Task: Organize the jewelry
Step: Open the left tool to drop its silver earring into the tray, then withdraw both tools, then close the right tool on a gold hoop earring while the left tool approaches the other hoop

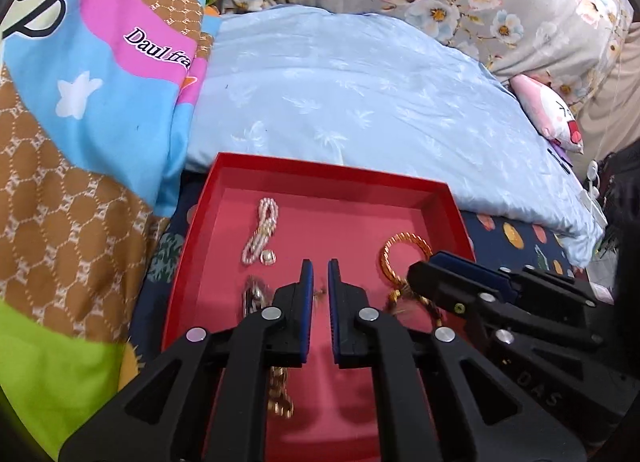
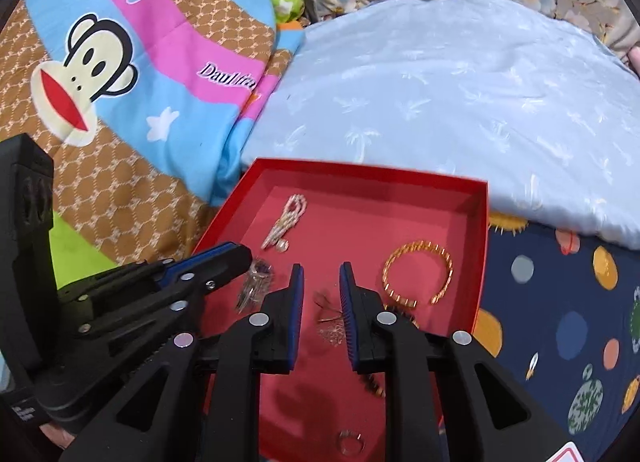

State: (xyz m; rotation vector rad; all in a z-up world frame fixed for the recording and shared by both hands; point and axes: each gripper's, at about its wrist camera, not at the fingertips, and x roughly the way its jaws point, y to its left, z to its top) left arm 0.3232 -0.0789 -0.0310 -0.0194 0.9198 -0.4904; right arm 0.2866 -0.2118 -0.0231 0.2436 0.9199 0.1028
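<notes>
A red tray point(image 1: 332, 174) point(image 2: 480, 246) lies on the bed and holds jewelry. A pearl strand point(image 1: 261, 231) point(image 2: 286, 222) lies at its far left. A gold bangle point(image 1: 404, 258) point(image 2: 418, 276) lies at the right. A silver piece point(image 1: 252, 296) point(image 2: 256, 282) lies at the left, a gold chain point(image 1: 280, 394) nearer, a thin chain point(image 2: 330, 322) in the middle and a ring point(image 2: 351, 440) at the near edge. My left gripper point(image 1: 319, 274) hovers over the tray, slightly open and empty. My right gripper point(image 2: 321, 276) is open over the thin chain, empty.
A pale blue pillow point(image 1: 360, 94) point(image 2: 460, 102) lies behind the tray. A cartoon-print quilt point(image 1: 80, 102) point(image 2: 120, 82) rises to the left. A dark planet-print sheet point(image 2: 560, 322) lies to the right. A pink plush toy point(image 1: 548, 110) sits at the far right.
</notes>
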